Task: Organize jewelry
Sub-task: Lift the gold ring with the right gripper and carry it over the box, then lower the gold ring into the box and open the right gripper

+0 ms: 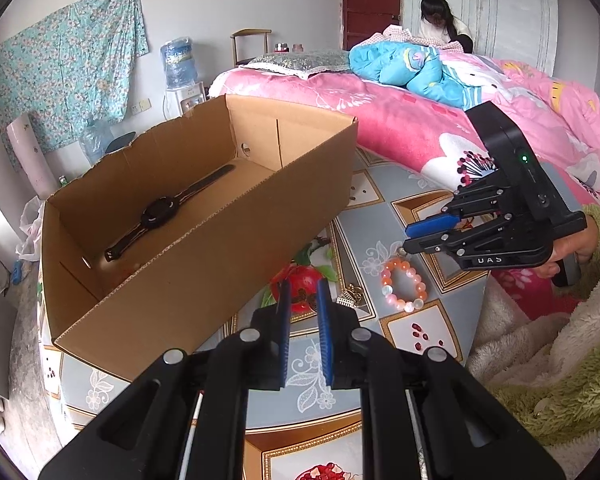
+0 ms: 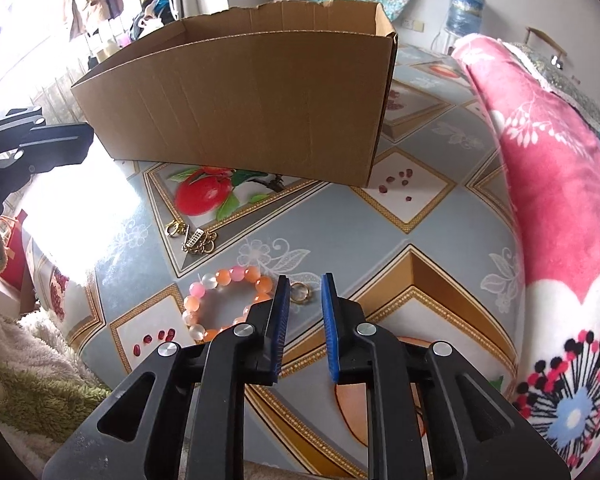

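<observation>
Left wrist view: my left gripper sits at lower centre, its blue pads a narrow gap apart with nothing between them. The cardboard box fills the left half; a black watch lies on its floor. The bead bracelet rests on the patterned tablecloth at centre right, with my right gripper just above it. Right wrist view: the right gripper, at lower centre, has its pads slightly parted and grips nothing; a gold ring lies on the cloth between the fingertips, the bracelet just to its left, gold earrings further up.
</observation>
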Tool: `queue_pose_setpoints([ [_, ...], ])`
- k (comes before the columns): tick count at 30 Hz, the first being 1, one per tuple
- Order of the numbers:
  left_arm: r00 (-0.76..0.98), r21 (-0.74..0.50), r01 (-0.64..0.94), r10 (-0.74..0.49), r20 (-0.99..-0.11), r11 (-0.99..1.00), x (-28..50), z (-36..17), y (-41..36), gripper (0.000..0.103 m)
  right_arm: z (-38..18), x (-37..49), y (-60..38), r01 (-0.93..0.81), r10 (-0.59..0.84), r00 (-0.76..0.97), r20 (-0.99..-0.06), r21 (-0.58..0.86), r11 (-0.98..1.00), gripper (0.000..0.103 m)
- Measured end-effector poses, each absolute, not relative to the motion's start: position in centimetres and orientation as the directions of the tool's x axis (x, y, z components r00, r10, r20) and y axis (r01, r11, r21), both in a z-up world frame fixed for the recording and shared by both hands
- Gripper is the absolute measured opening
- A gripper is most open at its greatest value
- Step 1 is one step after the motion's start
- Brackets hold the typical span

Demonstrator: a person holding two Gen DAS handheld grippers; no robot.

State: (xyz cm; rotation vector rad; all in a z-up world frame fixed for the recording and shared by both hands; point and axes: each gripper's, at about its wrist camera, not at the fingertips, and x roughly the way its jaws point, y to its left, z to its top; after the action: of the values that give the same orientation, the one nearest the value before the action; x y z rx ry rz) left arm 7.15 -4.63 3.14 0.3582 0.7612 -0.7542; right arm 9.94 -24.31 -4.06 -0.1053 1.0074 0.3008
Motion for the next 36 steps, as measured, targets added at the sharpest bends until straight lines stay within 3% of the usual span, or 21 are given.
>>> queue_pose_setpoints([
  [7, 0.473, 0.012, 0.718, -0.475, -0.742, 0.696, 7.7, 2.5, -4.5, 0.012, -4.8, 10.5, -24.2, -0.227, 0.193, 0.486, -0.852, 0.090, 0.970, 0.016],
  [16, 0.476, 0.000, 0.707, -0.475, -0.740, 0.707, 8.2, 2.2, -4.3, 0.012, -5.2, 9.5, -22.7, -0.137, 0.075, 0.539, -0.839, 0.000, 0.991, 0.014],
  [17, 0.479, -0.002, 0.704, -0.477, -0.737, 0.710, 8.2, 2.3, -4.3, 0.012, -5.2, 9.3, -22.5, -0.130, 0.071, 0.543, -0.836, 0.000, 0.992, 0.010],
  [27, 0.547, 0.002, 0.671, -0.492, -0.677, 0.742, 7.9, 5.4, -3.0, 0.012, -3.9, 8.3, -23.6, -0.065, 0.070, 0.590, -0.804, 0.039, 0.997, 0.009],
  [30, 0.591, 0.028, 0.657, -0.492, -0.640, 0.753, 8.0, 7.3, -2.4, 0.012, -1.0, 7.6, -23.8, -0.064, 0.062, 0.653, -0.755, 0.026, 0.998, 0.009],
  [36, 0.637, 0.034, 0.631, -0.493, -0.592, 0.775, 10.9, 9.9, -1.6, 0.012, 7.2, 8.3, -22.5, -0.177, 0.156, 0.809, -0.567, 0.019, 0.984, 0.010],
])
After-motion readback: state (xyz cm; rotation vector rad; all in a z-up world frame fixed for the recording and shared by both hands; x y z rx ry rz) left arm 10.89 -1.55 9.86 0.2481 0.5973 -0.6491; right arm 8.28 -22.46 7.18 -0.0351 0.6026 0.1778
